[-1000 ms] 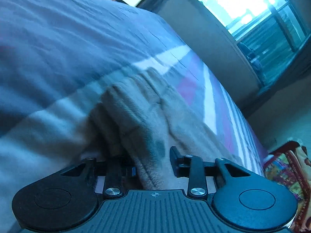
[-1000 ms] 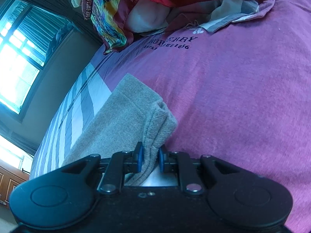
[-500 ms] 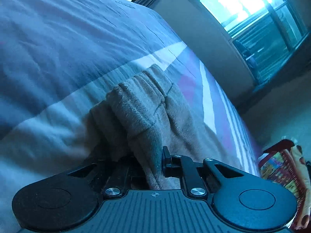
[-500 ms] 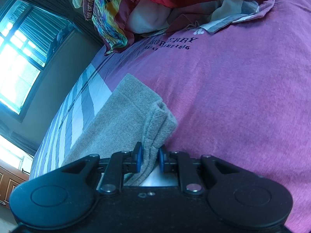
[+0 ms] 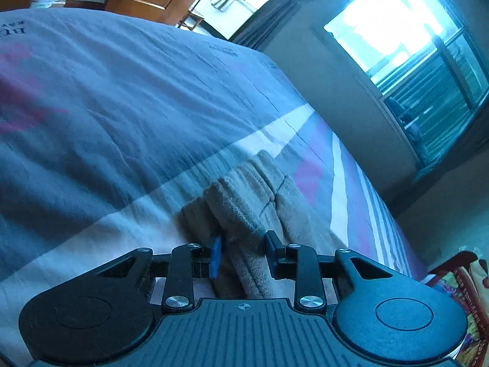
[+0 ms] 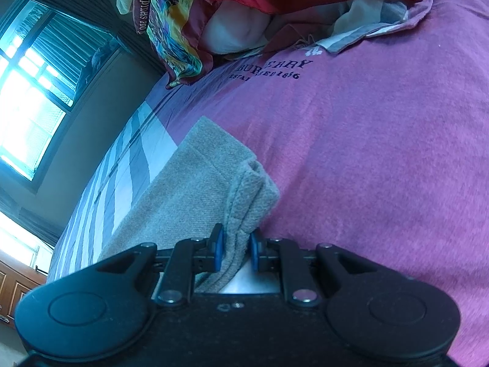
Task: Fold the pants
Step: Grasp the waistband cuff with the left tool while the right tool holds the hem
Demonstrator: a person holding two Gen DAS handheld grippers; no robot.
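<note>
Grey pants (image 5: 253, 202) lie on the bed, their ribbed waistband end bunched in the left wrist view. My left gripper (image 5: 243, 253) is shut on that waistband fabric, which runs between its fingers. In the right wrist view the leg end of the pants (image 6: 198, 189) lies flat with its corner folded up. My right gripper (image 6: 235, 250) is shut on that raised hem corner, low over the bed.
The bed cover is grey-blue with a white stripe (image 5: 122, 208) on the left side and magenta with dark lettering (image 6: 366, 153) on the right. A pile of colourful cloth and pillows (image 6: 232, 15) sits at the far end. A window (image 5: 412, 58) and wall flank the bed.
The left gripper has drawn back and risen a little with the waistband, showing more of the bed and room. The right gripper has stayed put, still holding the hem.
</note>
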